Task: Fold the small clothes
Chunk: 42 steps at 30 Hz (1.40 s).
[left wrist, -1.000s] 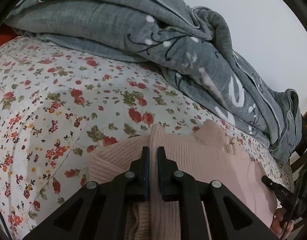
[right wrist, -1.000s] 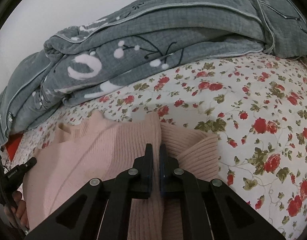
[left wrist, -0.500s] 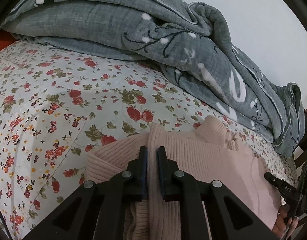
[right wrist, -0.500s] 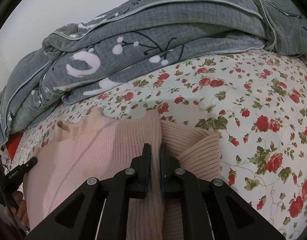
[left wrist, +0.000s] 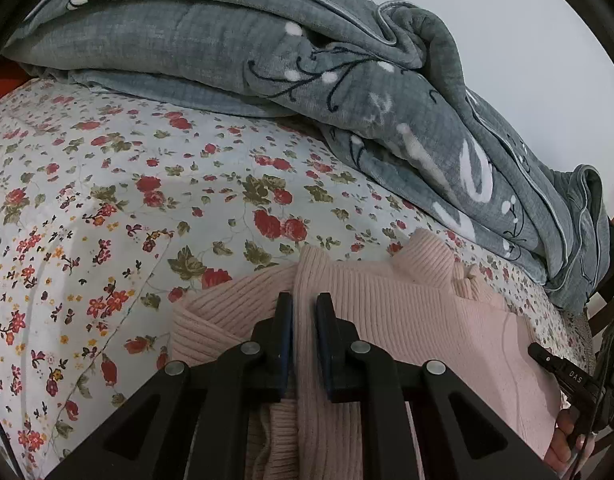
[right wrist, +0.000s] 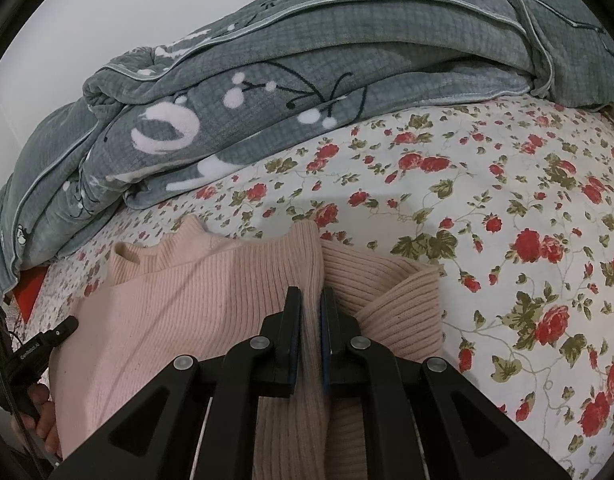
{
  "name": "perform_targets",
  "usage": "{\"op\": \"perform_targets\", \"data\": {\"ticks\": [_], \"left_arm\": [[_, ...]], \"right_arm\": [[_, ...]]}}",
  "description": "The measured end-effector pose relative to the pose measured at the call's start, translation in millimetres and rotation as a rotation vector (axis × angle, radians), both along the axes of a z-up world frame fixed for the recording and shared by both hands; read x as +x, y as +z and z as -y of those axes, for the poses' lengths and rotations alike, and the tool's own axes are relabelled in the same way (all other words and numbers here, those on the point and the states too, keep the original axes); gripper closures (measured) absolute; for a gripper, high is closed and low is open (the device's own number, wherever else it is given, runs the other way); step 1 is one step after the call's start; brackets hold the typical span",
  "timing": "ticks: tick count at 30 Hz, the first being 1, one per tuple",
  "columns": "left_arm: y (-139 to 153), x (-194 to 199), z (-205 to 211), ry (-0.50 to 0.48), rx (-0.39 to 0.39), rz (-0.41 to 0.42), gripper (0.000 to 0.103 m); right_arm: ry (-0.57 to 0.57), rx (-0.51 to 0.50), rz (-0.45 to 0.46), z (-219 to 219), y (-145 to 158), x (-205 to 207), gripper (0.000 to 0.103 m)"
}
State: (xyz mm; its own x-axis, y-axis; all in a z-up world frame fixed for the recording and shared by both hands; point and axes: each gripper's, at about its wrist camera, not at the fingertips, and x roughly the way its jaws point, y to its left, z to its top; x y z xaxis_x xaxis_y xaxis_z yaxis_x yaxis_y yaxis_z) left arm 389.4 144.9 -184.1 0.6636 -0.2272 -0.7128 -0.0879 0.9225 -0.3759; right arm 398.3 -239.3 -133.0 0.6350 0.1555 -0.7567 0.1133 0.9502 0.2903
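A pink ribbed knit sweater [left wrist: 419,320] hangs stretched between my two grippers, just above the floral bedsheet [left wrist: 147,208]. My left gripper [left wrist: 305,312] is shut on a shoulder fold of the sweater, with a sleeve [left wrist: 227,316] drooping to its left. My right gripper [right wrist: 310,304] is shut on the other shoulder fold of the sweater [right wrist: 195,300], with the other sleeve [right wrist: 399,300] drooping to its right. The collar [right wrist: 187,240] stands up between the two grips.
A rumpled grey quilt [left wrist: 267,48] lies along the far side of the bed and also shows in the right wrist view [right wrist: 307,80]. A white wall is behind it. The other hand-held gripper shows at each view's edge [left wrist: 563,368], [right wrist: 39,348].
Both grippers have stayed shut on the sweater and shifted only slightly; the quilt and sheet sit a little lower in the views than 0.5 s ago.
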Motion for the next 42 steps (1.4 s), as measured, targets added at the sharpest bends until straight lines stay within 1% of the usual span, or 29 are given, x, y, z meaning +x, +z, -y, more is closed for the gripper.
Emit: {"op": "perform_targets", "data": {"ticks": [42], "left_arm": [[-2.0, -0.7, 2.0, -0.008, 0.02, 0.001, 0.088]], "right_arm": [[0.005, 0.004, -0.001, -1.2, -0.4, 1.0, 0.092]]}}
